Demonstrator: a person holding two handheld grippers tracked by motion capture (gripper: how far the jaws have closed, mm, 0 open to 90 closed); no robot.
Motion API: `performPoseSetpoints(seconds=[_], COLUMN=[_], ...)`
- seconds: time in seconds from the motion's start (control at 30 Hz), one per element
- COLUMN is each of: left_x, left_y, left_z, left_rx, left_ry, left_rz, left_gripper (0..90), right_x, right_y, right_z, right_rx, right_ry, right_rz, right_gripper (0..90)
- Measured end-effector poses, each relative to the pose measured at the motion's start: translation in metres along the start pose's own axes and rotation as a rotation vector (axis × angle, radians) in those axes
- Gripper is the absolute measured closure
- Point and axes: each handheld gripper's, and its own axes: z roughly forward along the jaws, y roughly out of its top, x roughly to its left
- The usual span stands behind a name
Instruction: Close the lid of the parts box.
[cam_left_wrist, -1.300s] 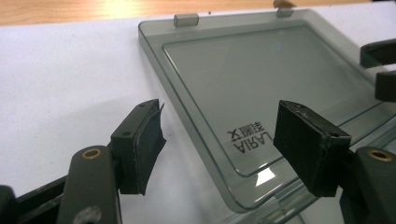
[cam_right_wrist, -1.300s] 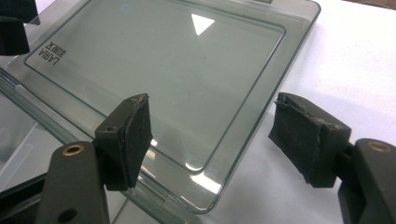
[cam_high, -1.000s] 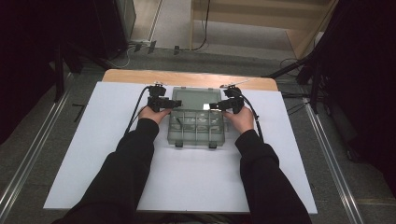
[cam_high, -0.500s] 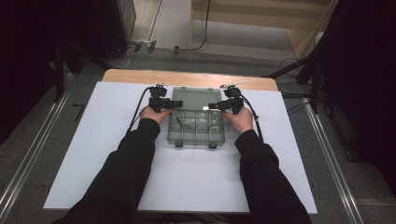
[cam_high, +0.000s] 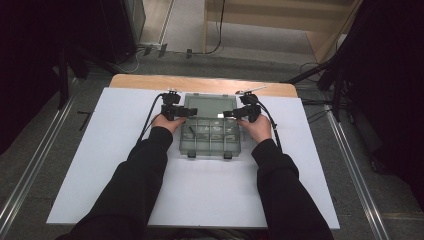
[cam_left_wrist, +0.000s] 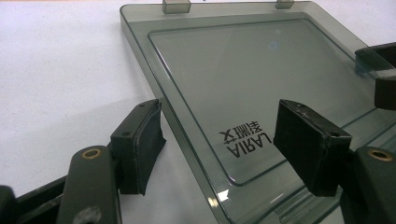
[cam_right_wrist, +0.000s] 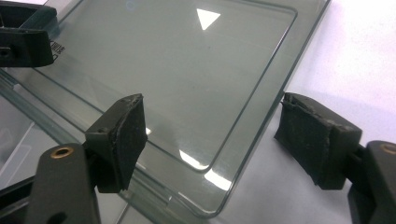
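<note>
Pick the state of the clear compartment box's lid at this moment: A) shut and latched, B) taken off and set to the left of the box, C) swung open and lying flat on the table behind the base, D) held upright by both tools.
C: the lid lies flat behind the compartment base, and both tools, left and right, straddle its side edges, open.

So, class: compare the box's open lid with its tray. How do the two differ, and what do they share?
The lid is one plain flat panel; the tray is split by dividers into compartments. The lid lies on the far side, the tray nearer the person. The lid bears printed lettering; none shows on the tray. Both are smoky see-through plastic, lying on the white table.
</note>
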Motion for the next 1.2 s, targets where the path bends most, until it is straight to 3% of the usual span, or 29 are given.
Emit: performPoseSetpoints(seconds=[0.17, 0.7, 0.9, 1.2], left_x=[0.001, 0.002, 0.003, 0.001], left_y=[0.0, 0.001, 0.001, 0.004], left_z=[0.0, -0.001, -0.004, -0.013], left_rx=[0.0, 0.01, -0.006, -0.045], left_ry=[-0.006, -0.047, -0.052, -0.025], left_rz=[-0.007, -0.039, -0.027, 0.007], left_gripper=[32.4, 34.2, 39.3, 48.4], right_x=[-0.001, 0.004, 0.003, 0.004], right_y=[0.0, 0.001, 0.001, 0.002], right_z=[-0.003, -0.002, -0.003, -0.012], right_rx=[0.021, 0.005, -0.016, -0.068], right_ry=[0.026, 0.012, 0.007, -0.005], right_rz=[0.017, 0.007, 0.004, -0.021], right_gripper=[29.6, 28.9, 31.8, 39.4])
